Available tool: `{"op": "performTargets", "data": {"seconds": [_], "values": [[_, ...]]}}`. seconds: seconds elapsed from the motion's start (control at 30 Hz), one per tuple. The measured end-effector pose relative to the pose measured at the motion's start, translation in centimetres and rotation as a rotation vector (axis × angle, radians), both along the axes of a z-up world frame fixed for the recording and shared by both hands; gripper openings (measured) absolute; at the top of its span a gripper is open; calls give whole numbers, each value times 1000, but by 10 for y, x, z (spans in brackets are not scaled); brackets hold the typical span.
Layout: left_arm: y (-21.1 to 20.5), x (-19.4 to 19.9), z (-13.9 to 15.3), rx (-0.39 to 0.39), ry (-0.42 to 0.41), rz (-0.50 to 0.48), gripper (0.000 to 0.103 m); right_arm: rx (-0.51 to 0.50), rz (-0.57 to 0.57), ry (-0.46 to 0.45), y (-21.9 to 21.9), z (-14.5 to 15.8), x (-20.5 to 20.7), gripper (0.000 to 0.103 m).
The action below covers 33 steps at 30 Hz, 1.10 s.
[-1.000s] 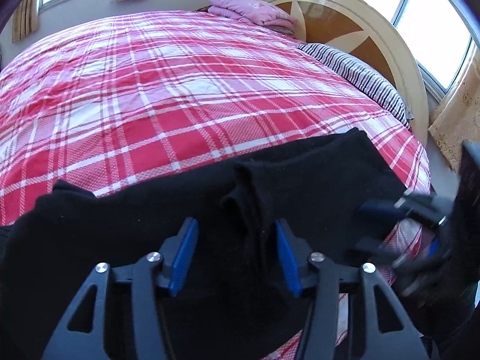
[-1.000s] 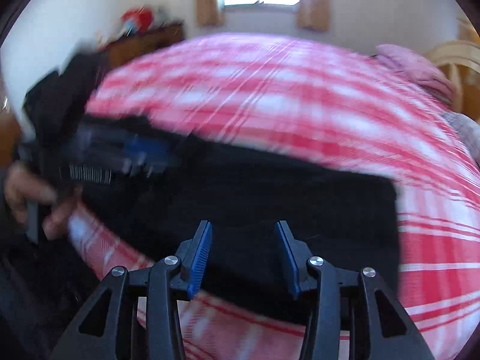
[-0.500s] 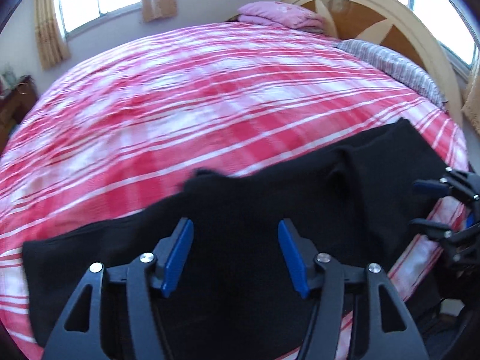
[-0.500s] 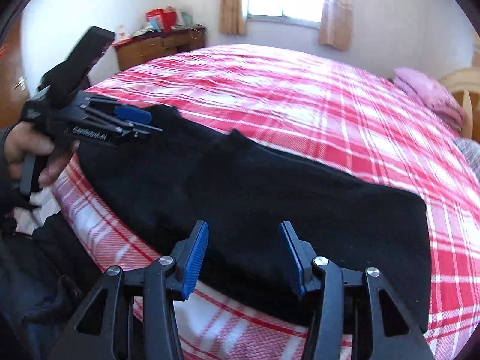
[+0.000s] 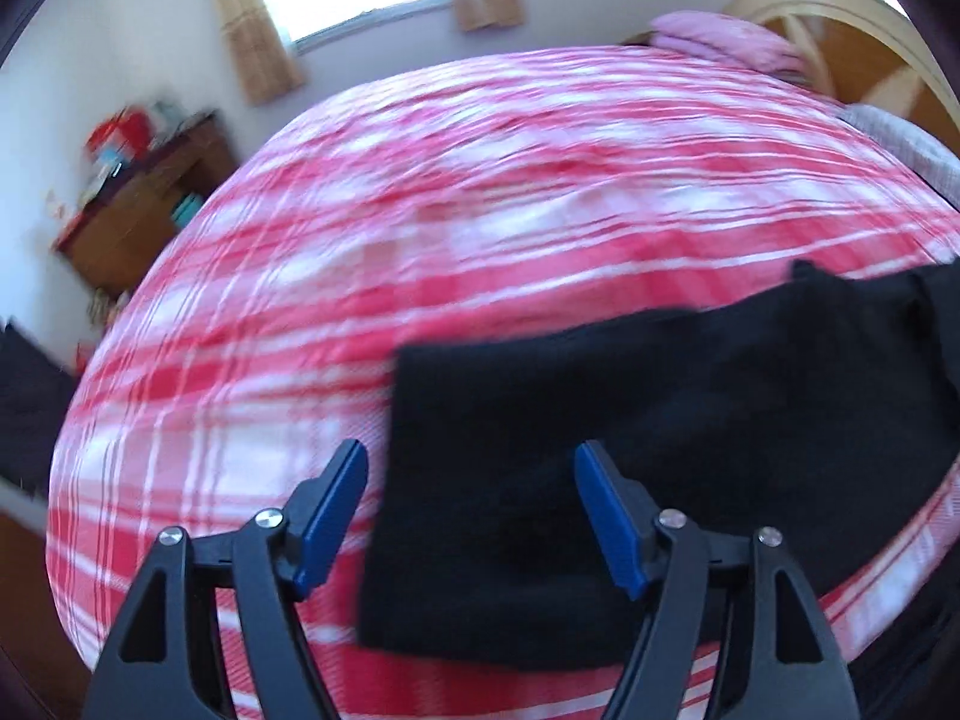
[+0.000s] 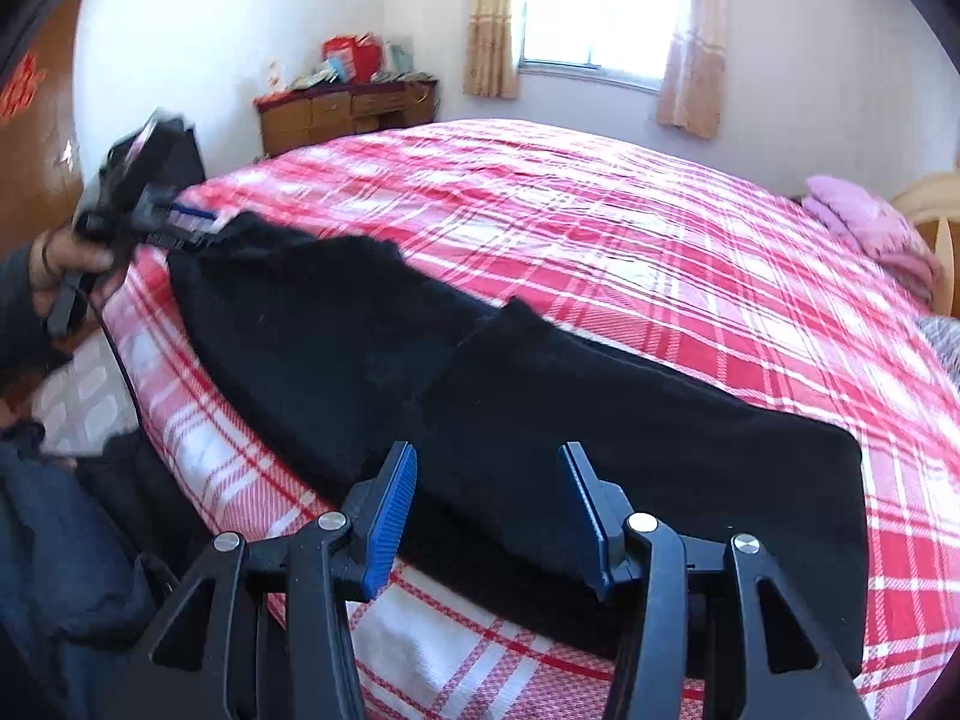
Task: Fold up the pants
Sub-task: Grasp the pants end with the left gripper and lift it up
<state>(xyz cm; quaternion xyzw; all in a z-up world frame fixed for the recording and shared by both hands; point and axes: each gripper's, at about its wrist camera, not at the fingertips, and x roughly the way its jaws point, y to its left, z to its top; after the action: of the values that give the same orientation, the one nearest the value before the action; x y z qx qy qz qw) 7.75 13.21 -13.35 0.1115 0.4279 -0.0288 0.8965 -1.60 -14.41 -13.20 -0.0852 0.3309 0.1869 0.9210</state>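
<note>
Black pants (image 6: 540,408) lie stretched along the near edge of a bed with a red and white plaid cover (image 6: 600,228). My left gripper (image 5: 471,483) is open and empty, just above the pants' left end (image 5: 600,450). It also shows in the right wrist view (image 6: 180,222), at the far left end of the pants. My right gripper (image 6: 486,486) is open and empty over the right half of the pants, near the front edge. The left wrist view is blurred.
A wooden dresser (image 6: 348,114) with clutter stands by the far wall under a curtained window (image 6: 594,18). Pink folded cloth (image 6: 870,228) and a wooden headboard (image 5: 840,24) are at the bed's right end. The floor (image 6: 78,396) lies left of the bed.
My left gripper has swung left along the pants to their left end. My right gripper has stayed over the right half, open. The pants lie flatter and straighter.
</note>
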Motion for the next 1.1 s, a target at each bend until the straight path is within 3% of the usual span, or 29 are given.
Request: {"op": "performTargets", "data": {"seconds": [0.2,0.4,0.5,0.53,0.6,0.63,0.67,0.83,1.1], "values": [[33,2,-16,-200,53,38,75,80,-96,19,-22,1,11,51],[33,6,-22,-253,46,-2,75,141,-149,31,-37,1,15,51],[34,9,-23,-262,50,-7,66,162,-167,40,-42,-1,16,51],[34,8,-20,-281,54,-21,50,164,-172,38,-43,-1,16,51],[33,6,-16,-278,59,-22,43,172,-175,33,-44,0,16,51],[33,6,-15,-287,66,-31,32,177,-176,30,-45,1,16,51],[32,6,-15,-304,74,-39,28,180,-176,26,-45,1,15,51],[34,1,-7,-343,64,-33,27,177,-184,16,-46,2,15,52],[40,-5,20,-515,42,-58,25,191,-213,2,-53,3,14,52]]}}
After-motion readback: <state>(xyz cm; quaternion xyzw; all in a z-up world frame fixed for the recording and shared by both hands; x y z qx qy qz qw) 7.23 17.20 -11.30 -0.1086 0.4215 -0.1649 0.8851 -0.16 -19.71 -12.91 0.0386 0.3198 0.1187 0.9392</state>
